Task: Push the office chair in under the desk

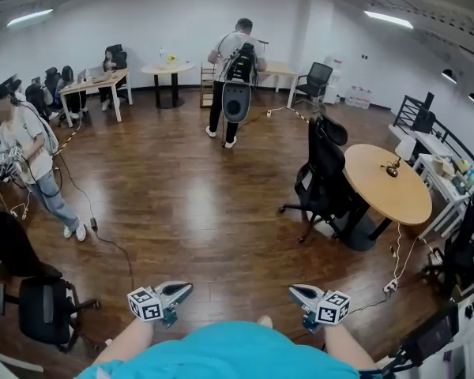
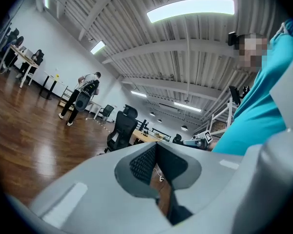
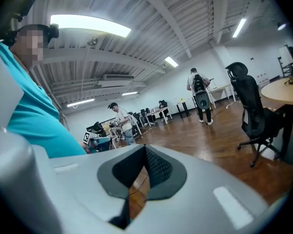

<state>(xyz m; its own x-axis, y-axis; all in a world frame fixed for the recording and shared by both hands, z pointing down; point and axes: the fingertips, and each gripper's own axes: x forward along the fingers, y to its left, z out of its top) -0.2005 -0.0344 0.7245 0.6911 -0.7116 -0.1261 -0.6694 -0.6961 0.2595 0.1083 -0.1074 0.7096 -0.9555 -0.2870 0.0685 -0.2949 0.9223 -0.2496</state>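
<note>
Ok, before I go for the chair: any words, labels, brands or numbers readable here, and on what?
No readable text in any view.
Marker cube on the left claw: black-and-white square pattern, no letters.
Second marker cube on the right claw: the same.
Small items at the right edge: too small to read.

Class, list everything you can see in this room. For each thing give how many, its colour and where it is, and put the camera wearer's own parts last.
round table: one, light wood, right side
office chair: one, black, just left of the round table
standing person: one, white top and dark backpack, far centre
second person: one, white top, left edge
second chair: one, black, lower left
desk: one, light, far left
floor: dark wood, throughout
left gripper: one, pale grey, bottom left, jaws shut, empty
right gripper: one, pale grey, bottom right, jaws shut, empty
shirt: one, teal, bottom centre
</note>
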